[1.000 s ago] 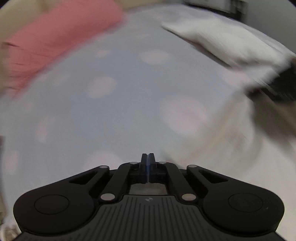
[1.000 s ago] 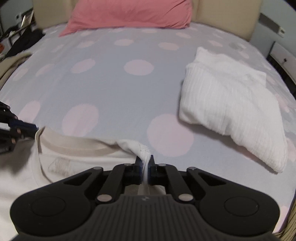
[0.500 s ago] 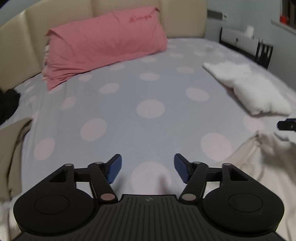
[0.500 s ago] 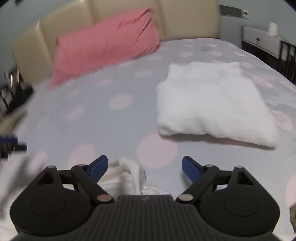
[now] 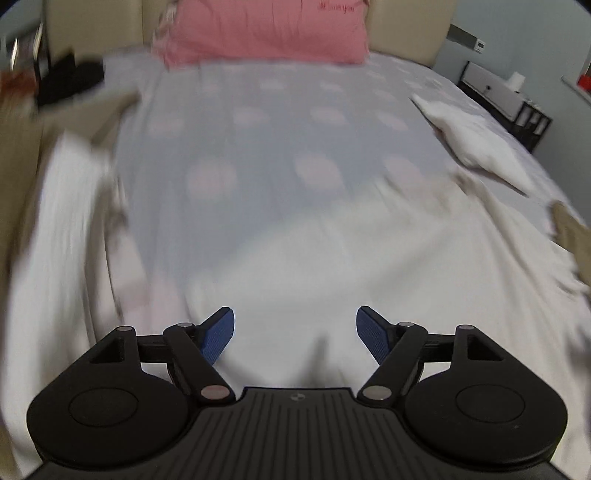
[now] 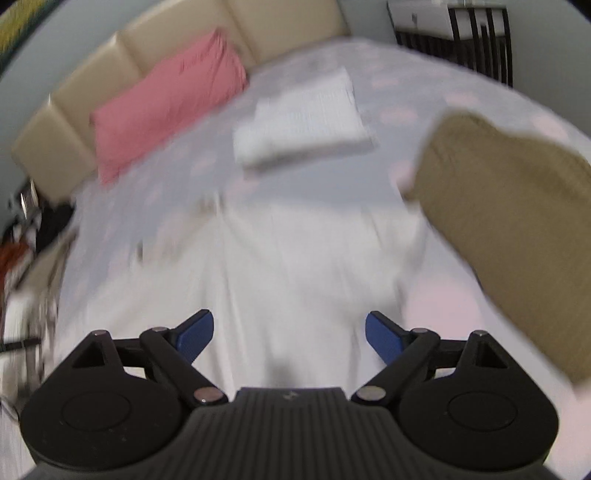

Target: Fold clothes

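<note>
A white T-shirt (image 5: 332, 266) lies spread on the dotted bed sheet (image 5: 280, 147), blurred by motion; it also shows in the right wrist view (image 6: 306, 266). My left gripper (image 5: 295, 332) is open and empty above the shirt's near part. My right gripper (image 6: 288, 336) is open and empty above the shirt too. A folded white garment (image 5: 476, 144) lies at the right of the bed, and shows in the right wrist view (image 6: 306, 118) beyond the shirt.
A pink pillow (image 5: 266, 29) leans on the beige headboard (image 6: 92, 92). A tan-brown garment (image 6: 517, 221) lies at the right. More white cloth (image 5: 62, 229) lies at the bed's left edge. Dark clutter (image 5: 70, 81) sits at the far left, furniture (image 5: 509, 99) at the right.
Both grippers opened and let go of the shirt about half a second ago. Since then both have pulled back toward the shirt's near part, and the views swung.
</note>
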Tool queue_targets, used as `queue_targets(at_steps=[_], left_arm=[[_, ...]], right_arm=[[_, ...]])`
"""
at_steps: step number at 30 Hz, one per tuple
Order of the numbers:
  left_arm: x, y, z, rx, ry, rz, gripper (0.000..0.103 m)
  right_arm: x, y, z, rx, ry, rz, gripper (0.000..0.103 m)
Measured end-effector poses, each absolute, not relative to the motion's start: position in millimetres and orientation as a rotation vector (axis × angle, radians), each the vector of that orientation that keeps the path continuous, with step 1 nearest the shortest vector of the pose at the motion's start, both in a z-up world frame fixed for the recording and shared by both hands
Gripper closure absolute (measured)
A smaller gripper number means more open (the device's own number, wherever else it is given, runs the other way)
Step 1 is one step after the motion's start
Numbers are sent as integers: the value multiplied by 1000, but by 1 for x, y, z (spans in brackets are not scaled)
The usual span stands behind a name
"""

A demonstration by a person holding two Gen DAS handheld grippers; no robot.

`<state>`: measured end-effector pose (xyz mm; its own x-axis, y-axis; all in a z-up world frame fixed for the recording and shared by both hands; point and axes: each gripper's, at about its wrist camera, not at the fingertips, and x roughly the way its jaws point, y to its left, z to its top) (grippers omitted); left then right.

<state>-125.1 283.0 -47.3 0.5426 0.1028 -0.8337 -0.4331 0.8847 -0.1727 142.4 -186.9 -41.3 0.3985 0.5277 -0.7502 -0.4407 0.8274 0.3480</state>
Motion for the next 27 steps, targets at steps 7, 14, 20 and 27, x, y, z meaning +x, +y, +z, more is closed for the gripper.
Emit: queue_targets(at_steps=[7, 14, 20, 27], left_arm=[[-168, 227, -97, -558, 997, 294, 31], [-181, 183, -110, -413, 948, 340, 31], [-176, 180, -116, -439, 914, 333, 35], [-185, 172, -116, -399, 883, 368, 89]], right_arm=[[88, -243, -83, 177, 1186, 528, 12], [80, -250, -101, 338, 1203, 557, 22], [70, -233, -106, 276, 1167, 618, 38], [52, -218, -109, 120, 1119, 616, 98]])
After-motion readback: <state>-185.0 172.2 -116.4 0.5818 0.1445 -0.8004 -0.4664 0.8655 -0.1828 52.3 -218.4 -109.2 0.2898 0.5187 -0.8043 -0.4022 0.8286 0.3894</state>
